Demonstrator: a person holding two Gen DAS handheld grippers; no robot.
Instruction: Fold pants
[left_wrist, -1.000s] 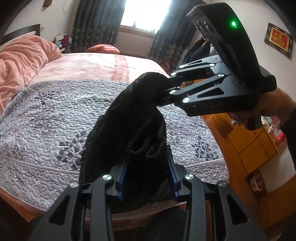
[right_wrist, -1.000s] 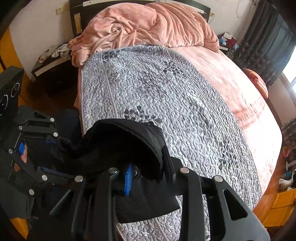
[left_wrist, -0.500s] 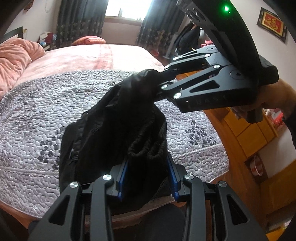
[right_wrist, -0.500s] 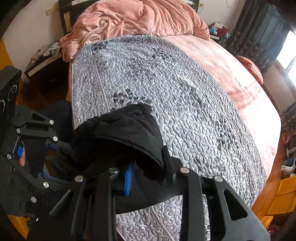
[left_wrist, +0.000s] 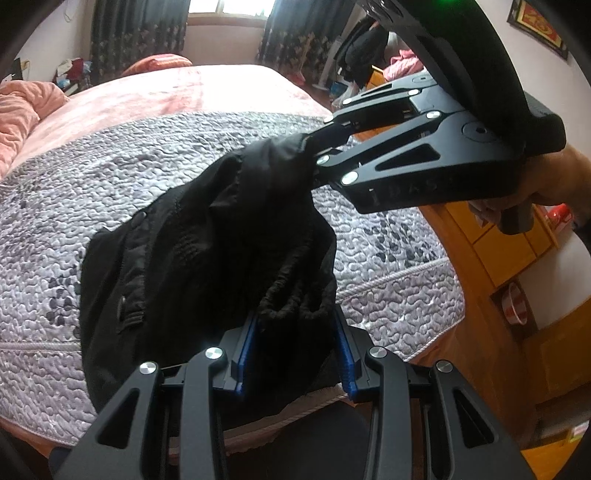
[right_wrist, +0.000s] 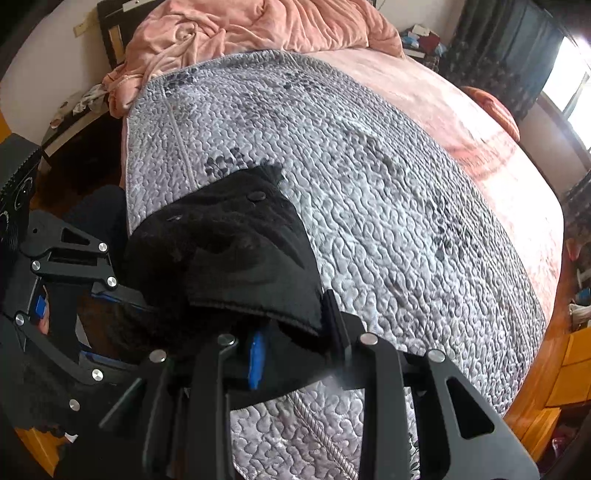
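Note:
The black pants (left_wrist: 207, 236) hang bunched between my two grippers above the near edge of the grey quilted bedspread (left_wrist: 74, 177). My left gripper (left_wrist: 293, 343) is shut on the gathered waistband at the bottom of the left wrist view. My right gripper (left_wrist: 314, 153) is shut on another part of the pants, up and to the right. In the right wrist view the pants (right_wrist: 236, 258) drape over my right gripper (right_wrist: 291, 332), and the left gripper (right_wrist: 122, 295) holds them at the left. The lower fabric rests on the bedspread (right_wrist: 369, 184).
A pink blanket (right_wrist: 240, 33) is heaped at the head of the bed, and a pink sheet (left_wrist: 177, 92) covers the far side. A wooden cabinet (left_wrist: 517, 258) stands right of the bed. A dark bedside table (right_wrist: 74, 129) stands by the headboard.
Both grippers have moved forward over the bed with the pants still held. The pants have swung out and lower fabric now lies on the bedspread. The right gripper sits higher and further right.

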